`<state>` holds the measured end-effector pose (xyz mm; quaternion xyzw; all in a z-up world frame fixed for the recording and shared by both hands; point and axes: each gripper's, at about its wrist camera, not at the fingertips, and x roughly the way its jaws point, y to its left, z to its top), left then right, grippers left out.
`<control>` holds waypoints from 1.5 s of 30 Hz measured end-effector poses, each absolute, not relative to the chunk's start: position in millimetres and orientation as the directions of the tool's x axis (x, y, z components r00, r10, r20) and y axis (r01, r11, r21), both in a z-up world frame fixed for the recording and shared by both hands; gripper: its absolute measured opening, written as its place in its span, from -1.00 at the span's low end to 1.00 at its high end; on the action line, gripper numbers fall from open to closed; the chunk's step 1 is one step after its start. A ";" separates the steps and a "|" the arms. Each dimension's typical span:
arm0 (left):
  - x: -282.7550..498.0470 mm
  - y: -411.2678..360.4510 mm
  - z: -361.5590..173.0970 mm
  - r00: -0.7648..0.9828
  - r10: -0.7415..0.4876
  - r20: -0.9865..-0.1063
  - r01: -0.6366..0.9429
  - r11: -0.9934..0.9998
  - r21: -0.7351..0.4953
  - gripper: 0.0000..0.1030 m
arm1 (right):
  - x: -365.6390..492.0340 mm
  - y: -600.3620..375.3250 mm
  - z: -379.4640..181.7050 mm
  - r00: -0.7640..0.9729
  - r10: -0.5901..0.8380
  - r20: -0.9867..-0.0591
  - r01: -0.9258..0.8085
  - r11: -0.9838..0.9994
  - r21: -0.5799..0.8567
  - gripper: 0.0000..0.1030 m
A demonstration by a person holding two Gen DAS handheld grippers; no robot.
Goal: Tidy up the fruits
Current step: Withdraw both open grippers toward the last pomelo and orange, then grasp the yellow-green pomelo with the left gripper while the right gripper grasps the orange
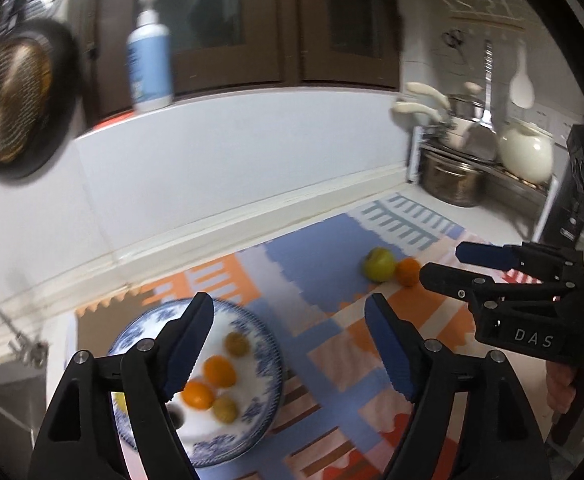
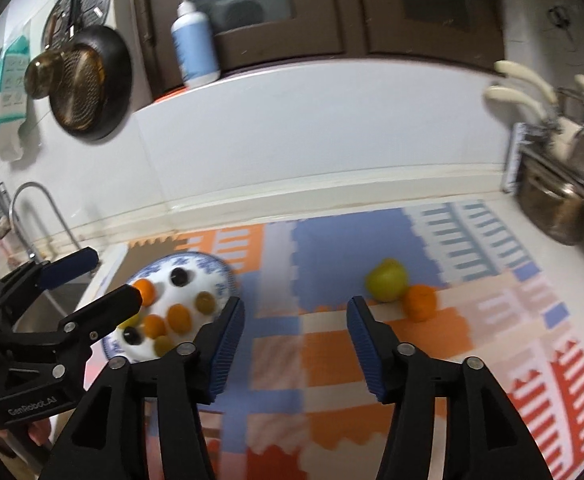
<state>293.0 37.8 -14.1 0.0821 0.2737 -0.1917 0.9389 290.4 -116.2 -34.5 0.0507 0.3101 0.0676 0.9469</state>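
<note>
A blue-and-white plate (image 2: pixel 216 266) is seen at the left end of the patterned mat (image 2: pixel 331 240) on the desk (image 1: pixel 503 224), holding small orange, yellow-green and dark fruits. A green apple (image 2: pixel 385 280) and an orange (image 2: pixel 420 302) are found well apart from it, further right on the mat, touching each other; both are round, so no long axis can be told, and the apple's stem end is too blurred to place. The left hand-held gripper (image 1: pixel 290 344) is held wide above the plate's edge, nothing between its pads. The right hand-held gripper (image 2: pixel 295 344) is held partly open over the mat, empty, touching nothing.
</note>
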 end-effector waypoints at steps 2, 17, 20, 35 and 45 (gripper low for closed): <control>296.4 26.2 -14.1 0.773 -0.339 -0.537 0.441 0.895 0.070 0.51 | 287.6 -126.6 -33.0 0.803 0.132 -0.581 -0.075 0.990 0.121 0.09; 378.6 -46.5 -31.2 0.603 -0.476 -0.640 0.675 0.732 0.093 0.55 | 317.9 -173.3 -54.8 0.728 -0.013 -0.685 -0.035 0.998 -0.057 0.09; 392.3 -58.8 -41.8 0.554 -0.502 -0.664 0.709 0.703 0.060 0.55 | 327.0 -182.1 -66.8 0.704 0.003 -0.711 -0.043 0.998 -0.039 0.09; 443.6 -105.5 -83.4 0.394 -0.508 -0.766 0.852 0.513 0.098 0.54 | 372.0 -197.9 -115.4 0.605 0.073 -0.793 -0.119 0.993 0.001 0.09; 456.3 -125.2 -105.5 0.318 -0.450 -0.834 0.917 0.369 0.151 0.54 | 391.8 -203.0 -132.5 0.589 0.099 -0.802 -0.157 0.988 0.007 0.09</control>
